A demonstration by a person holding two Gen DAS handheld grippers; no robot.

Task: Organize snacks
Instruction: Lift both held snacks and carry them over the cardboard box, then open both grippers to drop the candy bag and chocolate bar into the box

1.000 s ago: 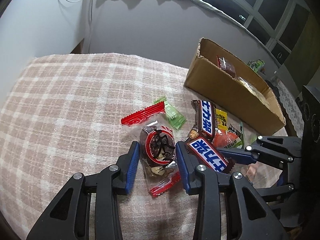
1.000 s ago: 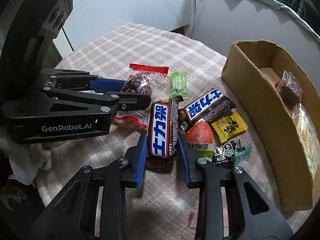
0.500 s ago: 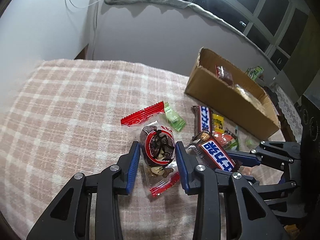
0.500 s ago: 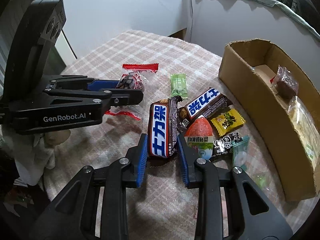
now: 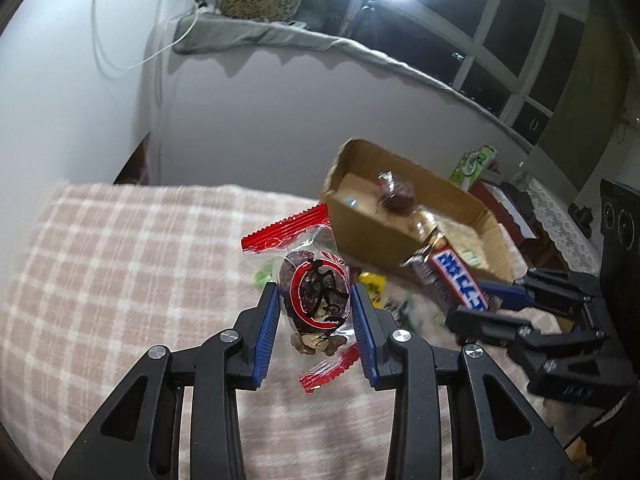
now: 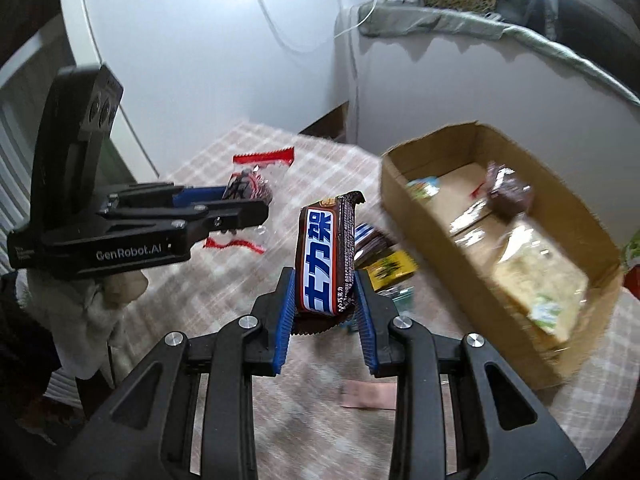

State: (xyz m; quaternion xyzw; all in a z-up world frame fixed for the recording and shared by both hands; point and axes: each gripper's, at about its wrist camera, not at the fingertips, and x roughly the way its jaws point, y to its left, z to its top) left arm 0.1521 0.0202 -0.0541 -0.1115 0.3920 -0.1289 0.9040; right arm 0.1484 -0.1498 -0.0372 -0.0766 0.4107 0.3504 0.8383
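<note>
Two snacks were aloft: my left gripper (image 5: 314, 320) clamped the clear red-ended packet (image 5: 316, 300); my right gripper (image 6: 324, 312) clamped the chocolate bar (image 6: 326, 256) upright, above the checked tabletop (image 6: 320, 420), beside the cardboard box (image 6: 500, 280).

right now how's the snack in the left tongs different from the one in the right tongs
The nut packet in the left tongs is clear plastic with red crimped ends, its contents showing; the chocolate bar in the right tongs has an opaque brown wrapper with a blue and white label. The packet is squat and lumpy; the bar is long, standing on end. Both are clamped and lifted off the tablecloth.
</note>
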